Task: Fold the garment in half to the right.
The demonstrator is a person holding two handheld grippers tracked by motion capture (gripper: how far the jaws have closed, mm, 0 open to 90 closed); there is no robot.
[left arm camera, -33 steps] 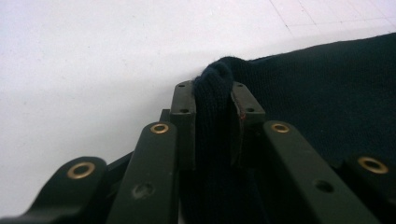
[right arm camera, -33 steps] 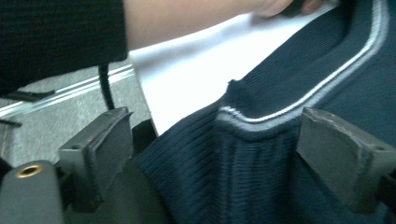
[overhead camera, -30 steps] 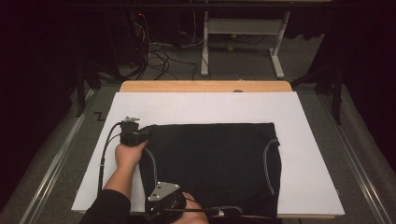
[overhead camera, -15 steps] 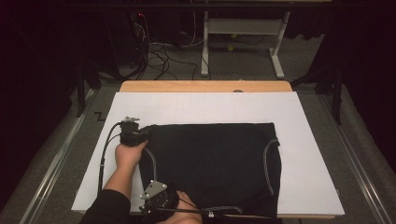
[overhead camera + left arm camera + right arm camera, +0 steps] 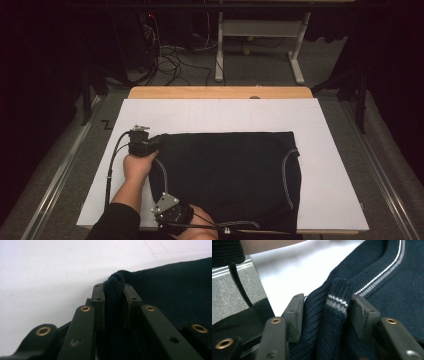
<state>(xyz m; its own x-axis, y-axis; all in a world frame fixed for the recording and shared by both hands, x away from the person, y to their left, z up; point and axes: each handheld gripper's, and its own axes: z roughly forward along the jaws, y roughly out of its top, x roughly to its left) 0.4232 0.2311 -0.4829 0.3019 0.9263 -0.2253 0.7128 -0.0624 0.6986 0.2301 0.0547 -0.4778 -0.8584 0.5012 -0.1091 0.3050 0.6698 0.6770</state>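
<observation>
Since a second ago the right gripper (image 5: pixel 167 212) has slid left along the desk's near edge; it now pinches the dark sweater (image 5: pixel 230 175) by its striped trim; the left gripper (image 5: pixel 150 146) clamps a far-left fold, likely readying a fold.

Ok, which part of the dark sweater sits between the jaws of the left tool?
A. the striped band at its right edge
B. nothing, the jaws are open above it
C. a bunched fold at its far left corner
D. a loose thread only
C: in the left gripper view the left tool has a plain fold of the sweater pinched between its jaws, at the far left corner on the white sheet.
</observation>
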